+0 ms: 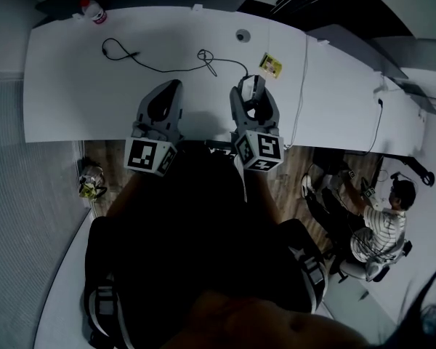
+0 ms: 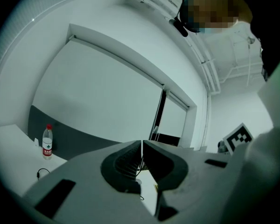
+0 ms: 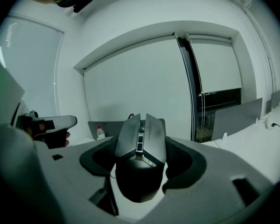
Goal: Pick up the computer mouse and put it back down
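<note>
My right gripper (image 1: 251,86) clamps the computer mouse (image 3: 141,141) between its jaws, holding it clear of the white desk (image 1: 73,93) below. My left gripper (image 1: 171,87) hangs just beside it, jaws pressed together, holding nothing.

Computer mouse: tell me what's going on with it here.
A person at a white desk holds a gripper in each hand. The right claw is shut on the computer mouse and holds it up above the desk. A black cable lies on the desk just ahead. The left claw is shut on nothing, held alongside.
</note>
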The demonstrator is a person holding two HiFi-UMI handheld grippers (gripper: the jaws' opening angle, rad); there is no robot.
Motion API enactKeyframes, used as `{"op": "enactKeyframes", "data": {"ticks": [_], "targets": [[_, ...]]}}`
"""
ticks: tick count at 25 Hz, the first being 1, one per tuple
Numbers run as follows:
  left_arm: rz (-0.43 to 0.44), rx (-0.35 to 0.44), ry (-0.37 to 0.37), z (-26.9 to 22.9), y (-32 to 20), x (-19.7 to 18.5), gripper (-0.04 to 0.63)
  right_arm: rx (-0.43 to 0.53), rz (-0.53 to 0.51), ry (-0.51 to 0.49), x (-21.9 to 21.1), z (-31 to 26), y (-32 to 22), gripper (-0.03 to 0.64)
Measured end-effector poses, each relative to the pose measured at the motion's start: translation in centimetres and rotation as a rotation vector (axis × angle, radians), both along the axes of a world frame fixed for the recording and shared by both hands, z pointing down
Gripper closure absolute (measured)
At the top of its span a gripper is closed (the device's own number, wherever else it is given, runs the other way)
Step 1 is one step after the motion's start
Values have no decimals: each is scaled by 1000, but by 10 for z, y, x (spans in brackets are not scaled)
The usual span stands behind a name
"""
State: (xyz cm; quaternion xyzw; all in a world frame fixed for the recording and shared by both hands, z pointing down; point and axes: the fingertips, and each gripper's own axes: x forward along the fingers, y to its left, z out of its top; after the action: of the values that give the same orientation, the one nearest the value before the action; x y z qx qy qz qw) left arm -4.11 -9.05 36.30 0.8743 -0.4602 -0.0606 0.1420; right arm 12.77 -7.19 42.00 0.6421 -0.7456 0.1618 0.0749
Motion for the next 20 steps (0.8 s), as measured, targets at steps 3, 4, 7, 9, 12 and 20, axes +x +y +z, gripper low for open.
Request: {"op": "enactKeyframes", "data": {"ticks": [3, 4, 7, 9, 12, 20], "targets": [[-4, -4, 2, 0, -1, 0, 584, -24, 3, 6, 5, 11, -2, 325], [-6, -5, 2, 0, -1, 0, 584, -31, 5, 7, 6, 15, -4, 325], [-8, -6, 1, 1, -2, 0, 584, -46, 8, 14, 11, 22, -9, 325], [-8, -8, 0, 2, -2, 1, 584, -61, 10, 22, 15, 29, -11, 325], [-8, -2, 1, 0, -3, 2, 584, -96, 12, 28, 19, 41, -15, 325], [-5, 3, 4, -2, -5, 3, 584, -151, 30, 34, 28, 73, -24, 325]]}}
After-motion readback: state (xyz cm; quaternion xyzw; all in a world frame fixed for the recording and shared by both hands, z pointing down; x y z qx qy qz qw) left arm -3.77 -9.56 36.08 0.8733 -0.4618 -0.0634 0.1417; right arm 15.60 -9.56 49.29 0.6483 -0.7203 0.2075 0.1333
